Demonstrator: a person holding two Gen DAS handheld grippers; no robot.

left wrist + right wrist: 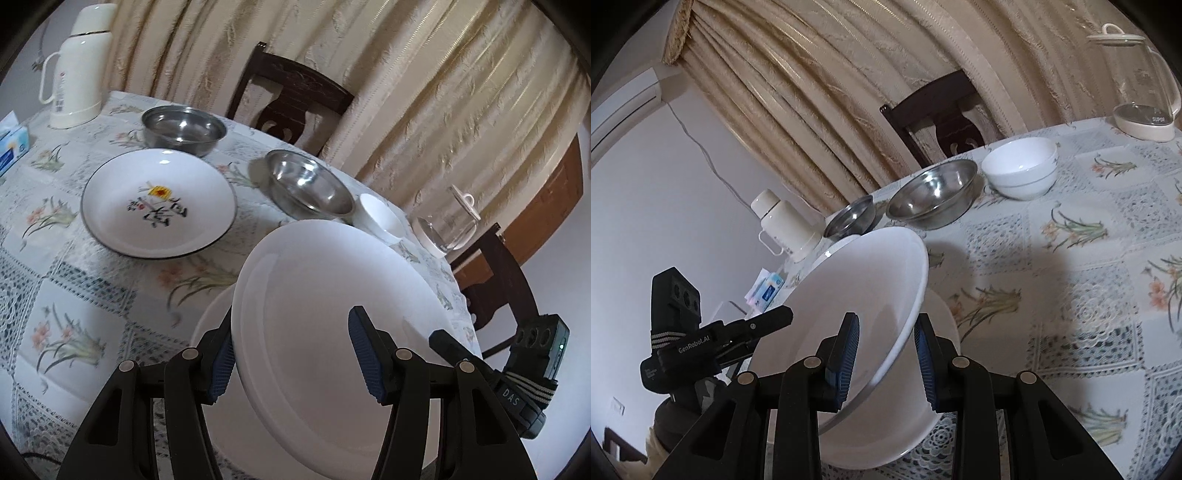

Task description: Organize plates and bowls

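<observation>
A plain white plate [325, 295] hangs tilted over the near table edge, its rim caught from two sides. My left gripper [293, 360] straddles that rim, one pad under the plate and one on its top face. The right gripper [886, 354] has the plate [864, 280] between its blue pads at the opposite edge. A second white plate [208, 317] lies flat on the cloth directly below. Farther back sit a decorated white plate [159, 203], two steel bowls [183, 129] [308, 182] and stacked white bowls [1021, 170].
The round table wears a floral lace cloth [1089, 295]. A cream thermos [77, 70] and a tissue pack [13, 144] stand at the far left, a glass kettle [1141, 85] at the far right. Dark wooden chairs [295, 96] flank the table before the curtains.
</observation>
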